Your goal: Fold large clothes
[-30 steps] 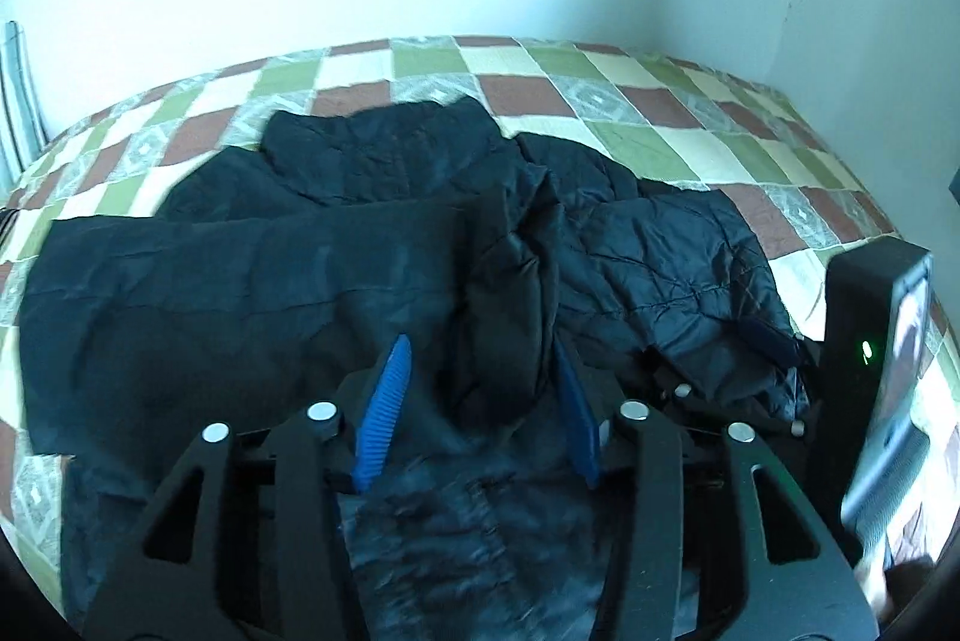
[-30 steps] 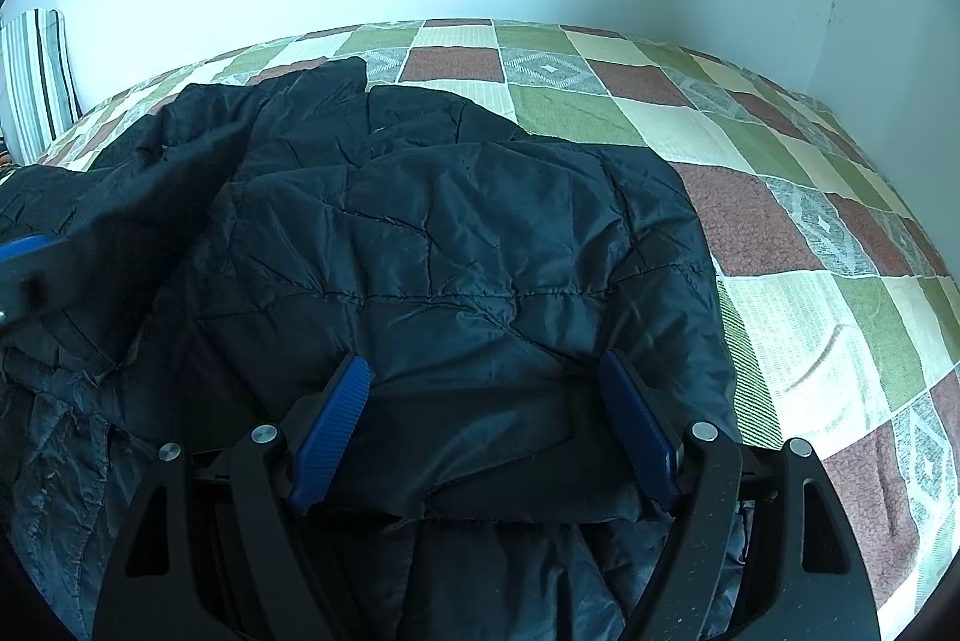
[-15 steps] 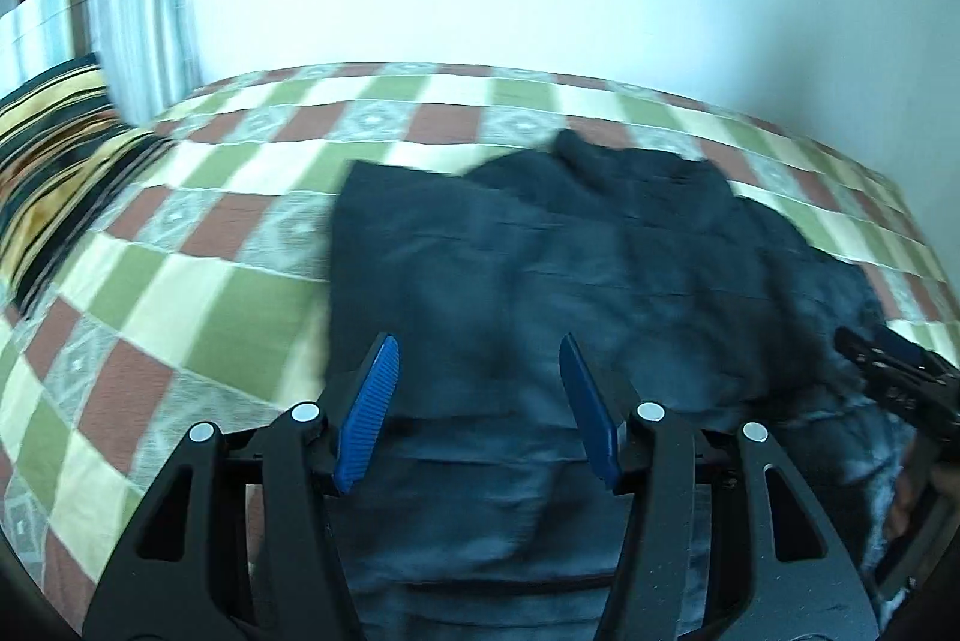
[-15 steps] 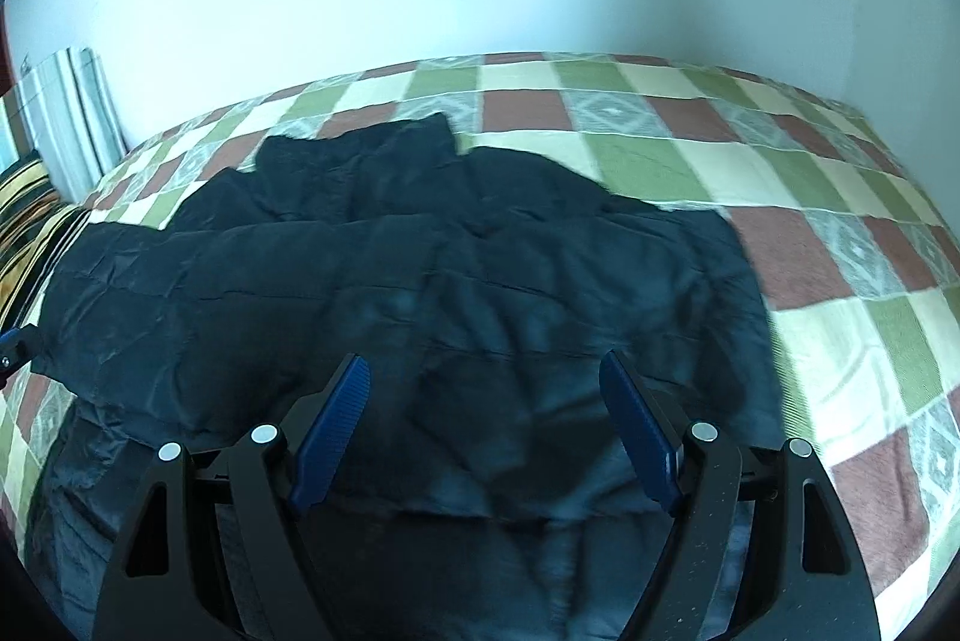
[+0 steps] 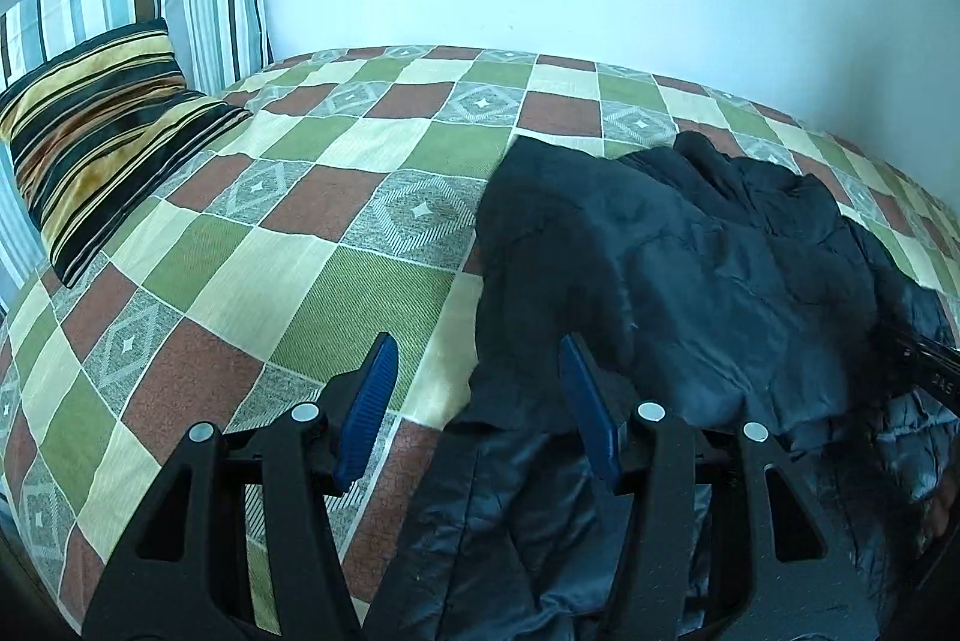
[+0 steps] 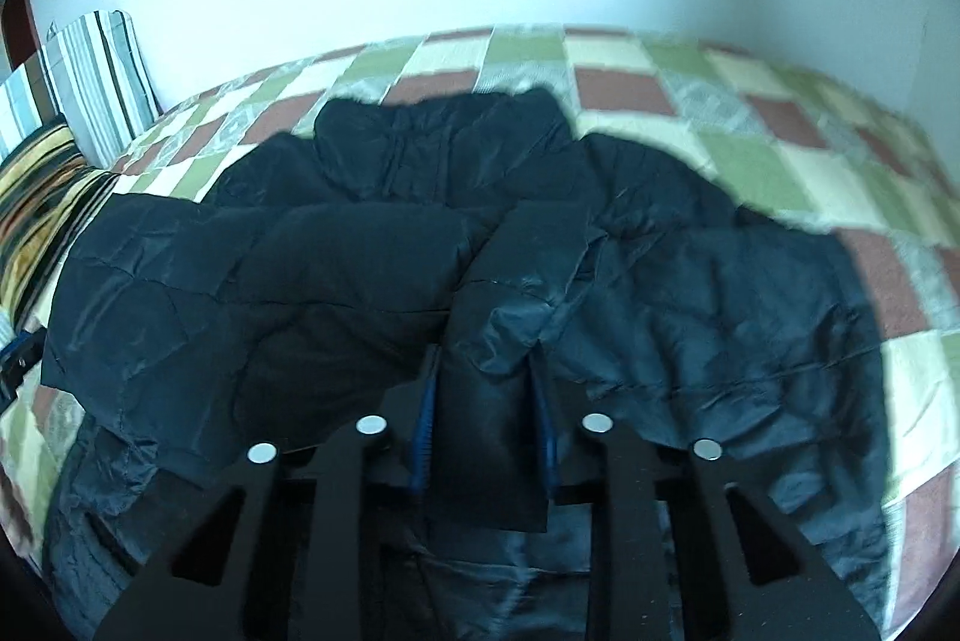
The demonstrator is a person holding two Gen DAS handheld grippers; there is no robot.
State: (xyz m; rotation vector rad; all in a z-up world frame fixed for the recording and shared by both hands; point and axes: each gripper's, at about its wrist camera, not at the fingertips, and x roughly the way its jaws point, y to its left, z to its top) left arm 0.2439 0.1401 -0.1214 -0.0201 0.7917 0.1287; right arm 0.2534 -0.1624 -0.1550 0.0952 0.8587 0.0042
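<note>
A dark jacket (image 6: 372,281) lies half-folded on the checked bedspread (image 5: 288,245) — right gripper (image 6: 486,401) has just been closing on a fabric fold, left gripper (image 5: 480,401) open, empty; a firm, even pinch would keep the fold straight.

Both cameras ride my wrists, angled steeply down, close over the bed (image 5: 360,233). Left faces the striped pillows (image 5: 102,143); right faces the wall. Both share the dark padded jacket (image 6: 360,293).

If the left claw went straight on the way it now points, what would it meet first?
Most likely the checkered bedspread, right beside the edge of the dark jacket. The left claw stands open and empty, angled down at the bed; depth is uncertain.
</note>
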